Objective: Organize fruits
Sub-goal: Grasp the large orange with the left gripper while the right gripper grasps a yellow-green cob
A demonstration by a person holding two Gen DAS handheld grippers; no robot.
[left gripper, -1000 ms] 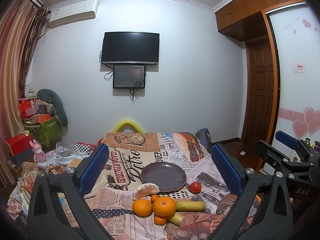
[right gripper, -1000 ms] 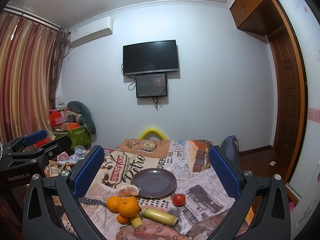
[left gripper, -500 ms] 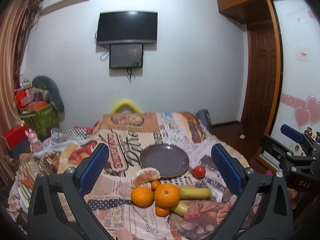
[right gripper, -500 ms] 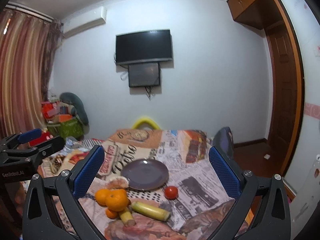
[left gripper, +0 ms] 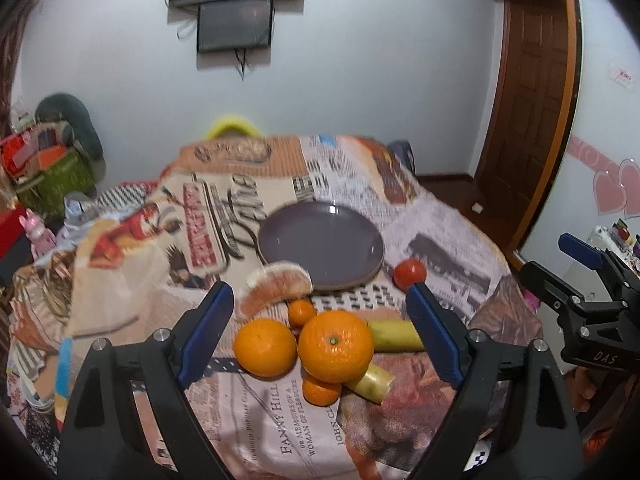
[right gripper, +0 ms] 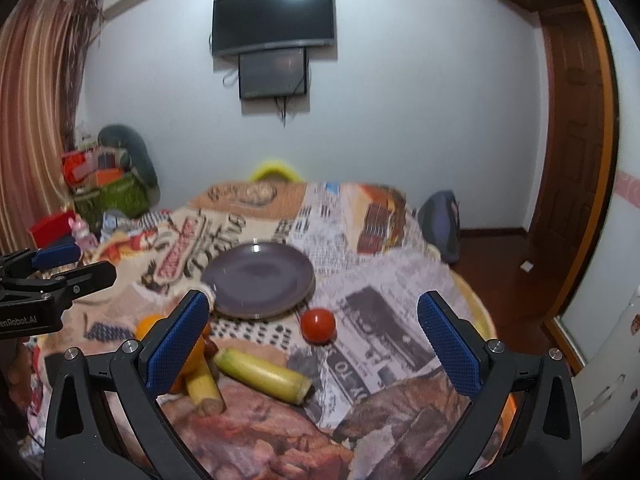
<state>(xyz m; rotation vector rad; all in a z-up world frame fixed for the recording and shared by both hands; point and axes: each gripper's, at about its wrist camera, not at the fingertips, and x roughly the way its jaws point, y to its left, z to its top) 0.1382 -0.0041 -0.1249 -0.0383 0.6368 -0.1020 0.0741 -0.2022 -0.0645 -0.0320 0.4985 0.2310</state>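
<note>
A purple plate (left gripper: 320, 240) lies on the newspaper-print cloth. In front of it is a pile of fruit: two big oranges (left gripper: 265, 347) (left gripper: 335, 346), two small mandarins (left gripper: 302, 312), a peeled citrus half (left gripper: 276, 286) and two banana pieces (left gripper: 394, 336). A tomato (left gripper: 409, 274) lies right of the plate. My left gripper (left gripper: 318, 288) hovers over the pile with its jaws closing; the oranges show between the fingers, untouched. My right gripper (right gripper: 314, 298) is open above the tomato (right gripper: 318, 325) and a banana piece (right gripper: 262, 374), holding nothing.
The round table (right gripper: 476, 308) drops off at the right towards the wooden floor and a brown door (left gripper: 528, 92). A dark backpack (right gripper: 440, 224) sits behind it. Boxes and a green basket (left gripper: 52, 176) crowd the left. A TV (right gripper: 274, 20) hangs on the wall.
Both grippers have sunk and tipped down towards the fruit, which now looks larger and closer. The left gripper's fingers stand nearer together than before.
</note>
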